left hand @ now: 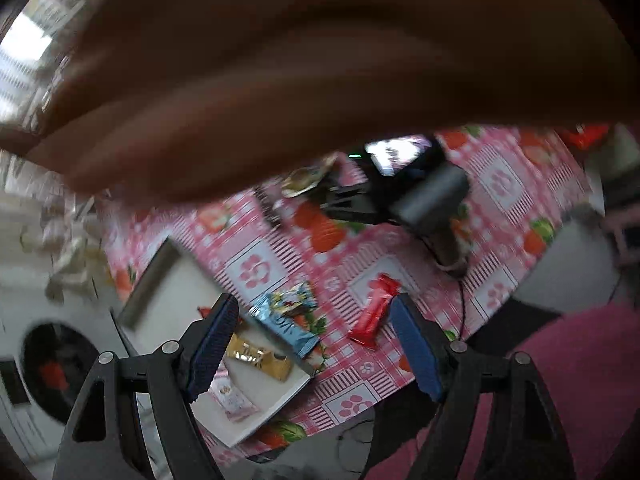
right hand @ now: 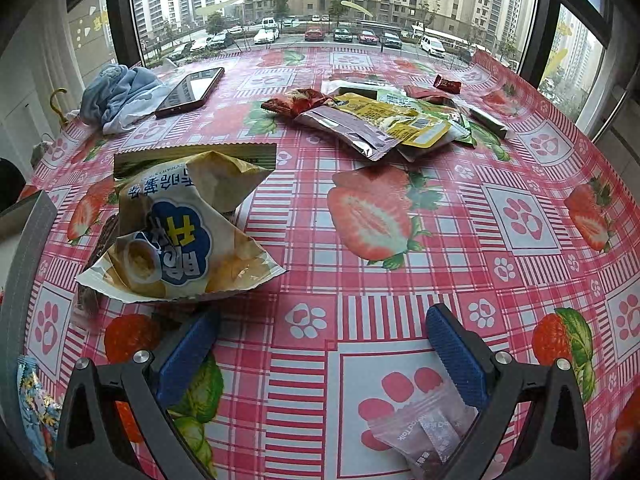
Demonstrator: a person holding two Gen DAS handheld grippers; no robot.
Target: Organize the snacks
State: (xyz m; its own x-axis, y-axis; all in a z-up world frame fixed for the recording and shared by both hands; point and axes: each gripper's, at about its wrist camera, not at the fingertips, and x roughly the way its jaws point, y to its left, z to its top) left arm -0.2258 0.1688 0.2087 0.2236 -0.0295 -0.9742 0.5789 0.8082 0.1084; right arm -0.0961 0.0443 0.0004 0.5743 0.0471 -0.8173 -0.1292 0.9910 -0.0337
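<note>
My left gripper (left hand: 312,344) is open and empty, high above the table. Below it lie a blue snack pack (left hand: 286,320) and a red bar (left hand: 374,312) on the pink cloth. A white tray (left hand: 168,280) holds a gold pack (left hand: 260,358) and a pink packet (left hand: 236,398). My right gripper (right hand: 320,344) is open and empty, low over the table; it also shows in the left wrist view (left hand: 360,200). A yellow chip bag (right hand: 180,232) lies just ahead to its left. A pile of snack packs (right hand: 384,120) lies farther back. A clear candy packet (right hand: 424,436) lies by its right finger.
A hand (left hand: 280,60) covers the top of the left wrist view. A phone (right hand: 190,92) and a blue cloth (right hand: 120,96) lie at the far left of the table. A small red packet (right hand: 448,84) lies at the back. A window stands behind the table.
</note>
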